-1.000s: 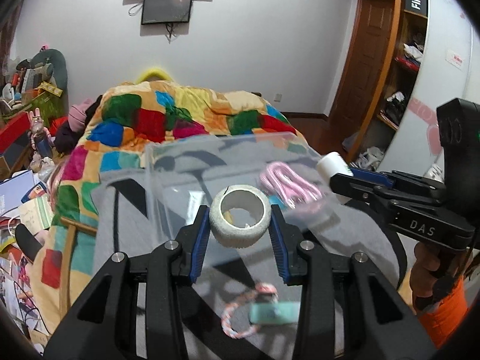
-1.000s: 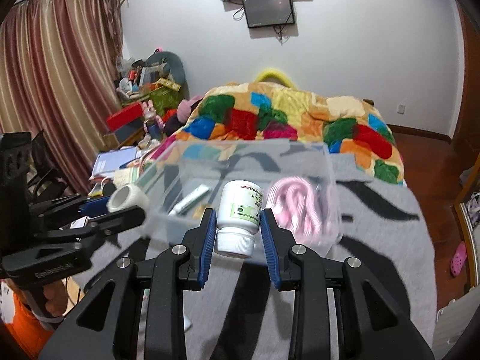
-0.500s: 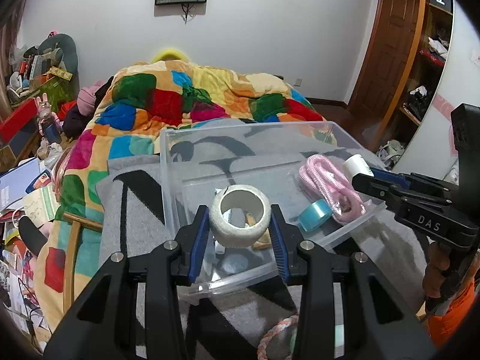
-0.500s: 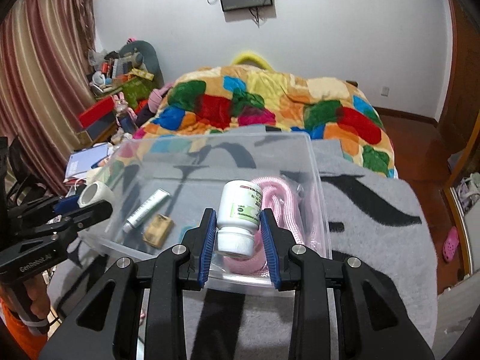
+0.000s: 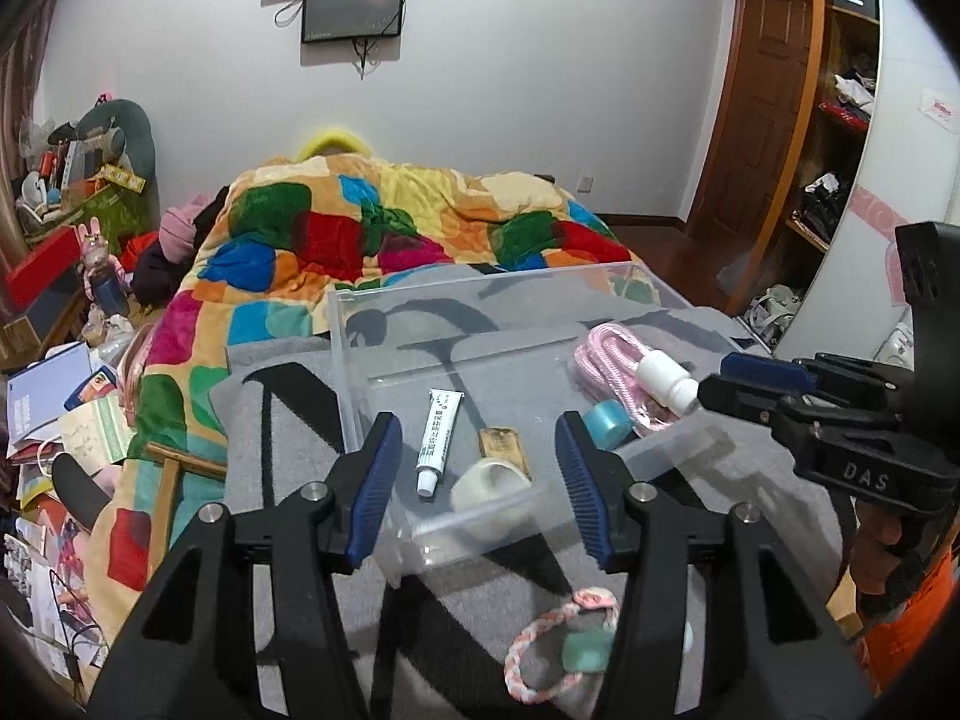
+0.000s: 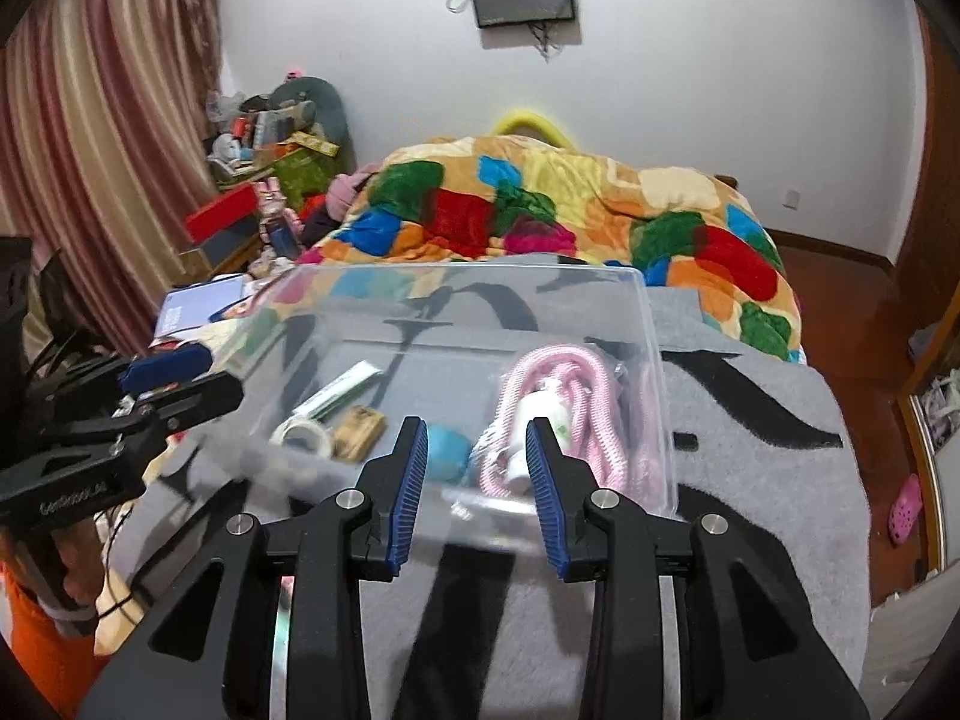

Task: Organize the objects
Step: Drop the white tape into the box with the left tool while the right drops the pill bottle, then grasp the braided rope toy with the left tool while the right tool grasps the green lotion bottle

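A clear plastic box (image 5: pixel 351 360) (image 6: pixel 651 360) sits on a grey blanket on the bed. Inside lie a white tape roll (image 5: pixel 489 495) (image 6: pixel 303 437), a white pill bottle (image 5: pixel 663 376) (image 6: pixel 537 420) on a pink rope (image 5: pixel 606 354) (image 6: pixel 576 384), a white tube (image 5: pixel 438 435) (image 6: pixel 342 389), a tan block (image 5: pixel 504 447) (image 6: pixel 359 425) and a blue tape roll (image 5: pixel 606 423) (image 6: pixel 447 447). My left gripper (image 5: pixel 477 480) is open and empty above the box's near wall. My right gripper (image 6: pixel 477 483) is open and empty just over the bottle.
A pink-white braided loop (image 5: pixel 540 648) and a teal piece (image 5: pixel 585 651) lie on the grey blanket (image 6: pixel 750 450) in front of the box. A patchwork quilt (image 5: pixel 384 228) covers the bed behind. Clutter fills the floor at left (image 5: pixel 60 408); shelves stand right (image 5: pixel 840 120).
Both grippers opened: the left let the white tape roll drop into the box, and the right released the pill bottle onto the pink rope.
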`<state>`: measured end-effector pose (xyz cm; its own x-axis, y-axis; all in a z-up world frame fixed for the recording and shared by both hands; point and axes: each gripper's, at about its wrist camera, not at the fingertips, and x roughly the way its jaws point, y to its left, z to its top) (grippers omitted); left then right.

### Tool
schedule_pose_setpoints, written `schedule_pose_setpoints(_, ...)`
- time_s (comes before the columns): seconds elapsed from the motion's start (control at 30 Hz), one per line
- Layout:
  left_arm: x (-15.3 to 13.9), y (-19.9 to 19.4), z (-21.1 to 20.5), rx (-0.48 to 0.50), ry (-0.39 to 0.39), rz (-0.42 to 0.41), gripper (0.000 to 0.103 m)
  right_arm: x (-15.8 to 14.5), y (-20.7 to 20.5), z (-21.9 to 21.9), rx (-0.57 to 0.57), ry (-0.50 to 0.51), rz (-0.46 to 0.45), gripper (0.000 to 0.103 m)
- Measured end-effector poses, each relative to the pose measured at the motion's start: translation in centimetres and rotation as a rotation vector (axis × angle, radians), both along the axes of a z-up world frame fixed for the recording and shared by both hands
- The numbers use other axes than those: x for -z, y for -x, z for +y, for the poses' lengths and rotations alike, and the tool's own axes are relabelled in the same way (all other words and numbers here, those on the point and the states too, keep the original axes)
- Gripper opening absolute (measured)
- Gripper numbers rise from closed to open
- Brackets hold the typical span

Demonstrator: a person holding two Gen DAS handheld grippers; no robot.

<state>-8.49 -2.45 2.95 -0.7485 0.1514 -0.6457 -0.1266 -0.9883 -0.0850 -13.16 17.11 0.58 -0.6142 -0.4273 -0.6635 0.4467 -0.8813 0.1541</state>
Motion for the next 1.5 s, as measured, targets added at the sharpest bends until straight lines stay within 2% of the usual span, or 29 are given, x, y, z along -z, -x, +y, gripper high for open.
schedule_pose_setpoints(0.27,1.0,-2.8,-0.2,0.013,0.004,-0.017,0.054,1.8,-4.5,-2.3,-0.138,-0.040,-0.022,0.031)
schedule_pose_setpoints(0.6,5.2,-5.3,-0.7,0.004,0.046,-0.119,0.054,5.9,-7.0,-5.7,-0.294,-0.057,-0.144,0.031)
schedule_pose_setpoints(0.73,6.4,-5.7,-0.8,0.009,0.041,-0.155,0.054,6.8,-7.3,-5.7,-0.296,-0.070,-0.150,0.031)
schedule_pose_setpoints(0.83,6.8,-5.7,-0.4,0.023,0.034,-0.164,0.054,6.7,-7.5,-5.0,-0.287,-0.058,-0.138,0.023)
schedule_pose_setpoints(1.23,7.8,-3.5,4.4,0.150,0.041,-0.200,0.057,5.5,-6.7,-0.5,-0.151,-0.035,-0.097,0.023)
schedule_pose_setpoints(1.33,8.1,-2.8,5.5,0.160,0.070,-0.194,0.057,5.3,-6.1,0.4,-0.124,-0.021,-0.100,0.023)
schedule_pose_setpoints(1.4,8.1,-2.6,6.0,0.163,0.079,-0.185,0.053,5.3,-5.8,0.6,-0.110,-0.017,-0.103,0.023)
schedule_pose_setpoints(1.47,8.1,-2.6,6.2,0.176,0.086,-0.170,0.037,5.4,-5.7,0.7,-0.105,-0.015,-0.105,0.023)
schedule_pose_setpoints(1.5,8.2,-2.7,6.4,0.181,0.092,-0.164,0.034,5.3,-5.7,0.8,-0.103,-0.012,-0.104,0.023)
